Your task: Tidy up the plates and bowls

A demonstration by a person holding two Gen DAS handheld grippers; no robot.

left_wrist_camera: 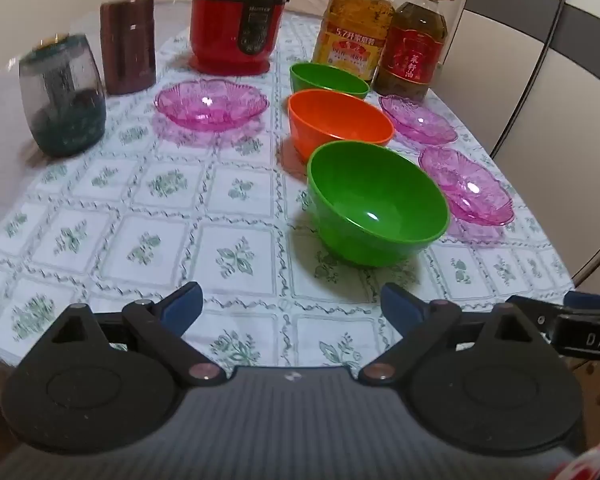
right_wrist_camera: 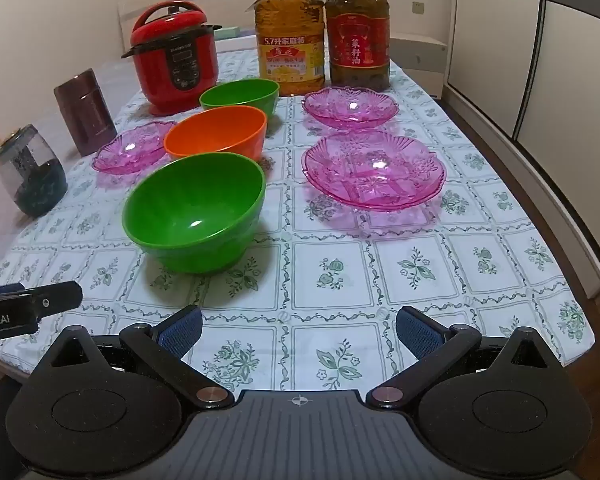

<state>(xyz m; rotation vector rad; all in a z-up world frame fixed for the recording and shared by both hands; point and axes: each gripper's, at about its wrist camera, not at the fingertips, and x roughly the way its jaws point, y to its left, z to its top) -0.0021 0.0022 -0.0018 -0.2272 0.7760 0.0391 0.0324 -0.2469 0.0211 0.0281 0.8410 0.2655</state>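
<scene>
Three bowls stand in a line on the table: a near green bowl [left_wrist_camera: 378, 204] [right_wrist_camera: 196, 210], an orange bowl [left_wrist_camera: 338, 124] [right_wrist_camera: 216, 132] and a far green bowl [left_wrist_camera: 328, 80] [right_wrist_camera: 240, 94]. Three pink glass plates lie around them: one on the left [left_wrist_camera: 211, 104] [right_wrist_camera: 130, 150], two on the right, near [left_wrist_camera: 466, 186] [right_wrist_camera: 374, 170] and far [left_wrist_camera: 418, 118] [right_wrist_camera: 350, 106]. My left gripper [left_wrist_camera: 291, 304] is open and empty above the table's near edge, short of the near green bowl. My right gripper [right_wrist_camera: 298, 326] is open and empty, short of the near right plate.
A red rice cooker [left_wrist_camera: 236, 20] [right_wrist_camera: 176, 58], two oil bottles [left_wrist_camera: 354, 24] [right_wrist_camera: 290, 34], a brown canister [left_wrist_camera: 128, 46] [right_wrist_camera: 86, 112] and a dark glass jar [left_wrist_camera: 62, 96] [right_wrist_camera: 32, 170] stand at the back and left. The tablecloth [left_wrist_camera: 228, 216] ends at the right edge near cabinets [right_wrist_camera: 540, 80].
</scene>
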